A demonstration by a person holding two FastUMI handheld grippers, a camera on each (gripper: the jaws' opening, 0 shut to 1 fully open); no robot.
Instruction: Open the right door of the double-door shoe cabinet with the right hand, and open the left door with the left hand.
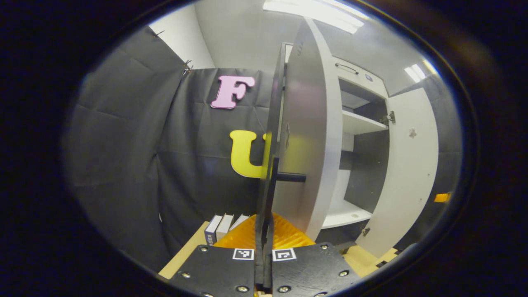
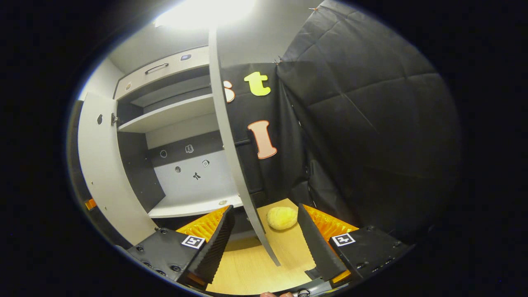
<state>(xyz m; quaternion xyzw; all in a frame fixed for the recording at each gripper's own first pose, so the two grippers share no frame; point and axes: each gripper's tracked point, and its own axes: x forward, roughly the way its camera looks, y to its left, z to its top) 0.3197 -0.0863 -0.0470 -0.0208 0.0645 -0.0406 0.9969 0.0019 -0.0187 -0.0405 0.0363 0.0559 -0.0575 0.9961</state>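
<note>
The white shoe cabinet (image 1: 359, 123) stands with both doors swung out. The left door (image 1: 305, 136) faces me nearly edge-on in the left gripper view, its dark bar handle (image 1: 291, 177) rising from between my fingers. My left gripper (image 1: 264, 218) is shut on that handle. The right door (image 1: 408, 173) hangs open beyond it. In the right gripper view the right door's thin edge (image 2: 231, 136) runs down between the fingers of my right gripper (image 2: 265, 207), which is open and touches nothing. The right door's handle (image 2: 243, 142) sticks out on its far side. The left door (image 2: 103, 173) stands open at the left.
Bare shelves (image 2: 173, 113) show inside the cabinet, under a top drawer (image 2: 156, 68) with a handle. A yellow ball (image 2: 282, 218) lies on the wooden floor (image 2: 251, 264) by the right door. Several books (image 1: 222, 227) stand on the wood left of the left door.
</note>
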